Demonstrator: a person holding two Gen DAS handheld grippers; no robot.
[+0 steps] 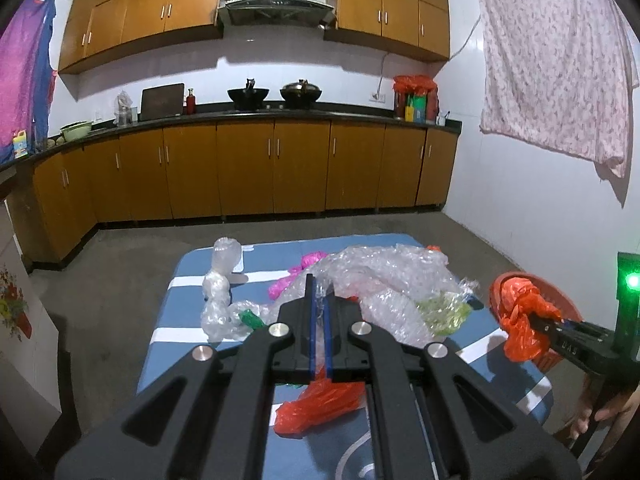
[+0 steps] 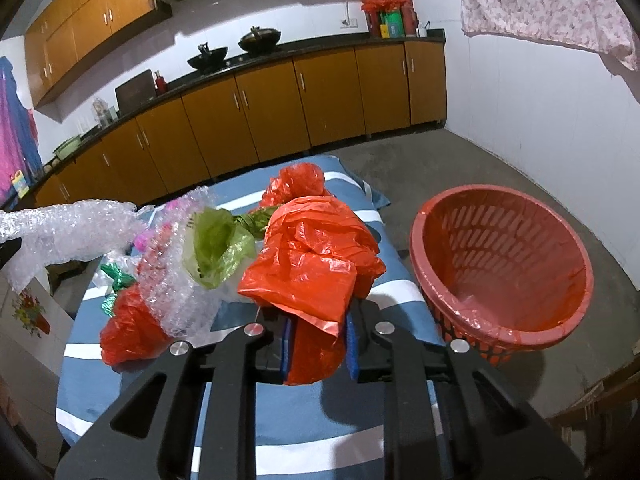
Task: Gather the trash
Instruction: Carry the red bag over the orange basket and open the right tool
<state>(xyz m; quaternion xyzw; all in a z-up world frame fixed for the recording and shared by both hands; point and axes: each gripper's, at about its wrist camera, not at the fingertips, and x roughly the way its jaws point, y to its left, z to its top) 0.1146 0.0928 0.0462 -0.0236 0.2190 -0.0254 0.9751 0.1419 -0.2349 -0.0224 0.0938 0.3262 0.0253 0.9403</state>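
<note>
Trash everywhere on the striped blue table [image 1: 192,280]: 1 crumpled clear bottle [image 1: 218,292] at left, 1 big bubble-wrap sheet [image 1: 384,276] centre, 1 loose orange bag [image 1: 316,404] low in the frame. Left gripper [image 1: 319,312], centre, nearly shut, is pinching that bubble wrap. Right gripper [image 2: 318,344] clamps 1 orange plastic bag [image 2: 312,264], bunched just above its fingers. 1 red basket [image 2: 520,332] waits at right.

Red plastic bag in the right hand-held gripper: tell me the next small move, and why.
Probably carry it rightward over the red basket and open there. The right hand-held gripper is shut on the red plastic bag, which is still above the blue striped table; the lined basket stands just to the right, with nothing visible inside.
</note>
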